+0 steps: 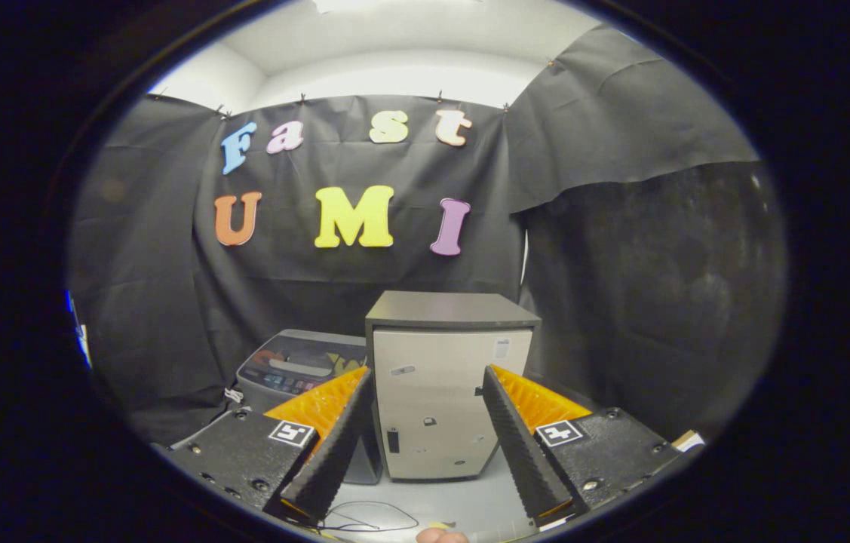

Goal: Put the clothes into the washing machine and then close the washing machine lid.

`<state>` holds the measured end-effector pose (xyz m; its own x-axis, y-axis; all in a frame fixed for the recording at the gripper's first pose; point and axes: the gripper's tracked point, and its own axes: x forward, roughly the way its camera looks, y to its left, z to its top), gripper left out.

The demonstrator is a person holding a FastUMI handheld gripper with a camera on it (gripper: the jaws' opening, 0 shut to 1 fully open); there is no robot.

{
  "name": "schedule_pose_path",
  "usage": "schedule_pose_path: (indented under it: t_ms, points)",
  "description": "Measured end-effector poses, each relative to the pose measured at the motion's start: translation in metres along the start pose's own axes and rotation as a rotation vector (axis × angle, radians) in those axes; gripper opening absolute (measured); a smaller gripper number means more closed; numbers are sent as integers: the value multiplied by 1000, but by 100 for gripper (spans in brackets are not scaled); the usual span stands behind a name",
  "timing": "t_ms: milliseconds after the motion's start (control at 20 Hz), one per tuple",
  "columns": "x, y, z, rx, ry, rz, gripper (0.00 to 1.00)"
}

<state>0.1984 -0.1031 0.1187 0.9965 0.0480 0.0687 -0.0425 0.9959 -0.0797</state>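
Tongs point(425, 445) hang spread and empty, framing a grey boxy cabinet point(447, 392); far left, the grey top-loading washing machine point(296, 366) waits. No clothes visible — finding them looks like the next job.

grey cabinet point(446, 392), thin cable point(372, 516) on floor

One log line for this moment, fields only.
gripper: open, empty | ahead: cabinet, door shut | washer: left of cabinet, beyond fingers | clothes: not yet in hand
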Motion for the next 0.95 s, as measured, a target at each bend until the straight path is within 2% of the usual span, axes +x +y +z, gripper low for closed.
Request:
schedule_pose_path:
  t_ms: [950]
  points:
    - [7, 0, -3, -8, 27, 4, 92]
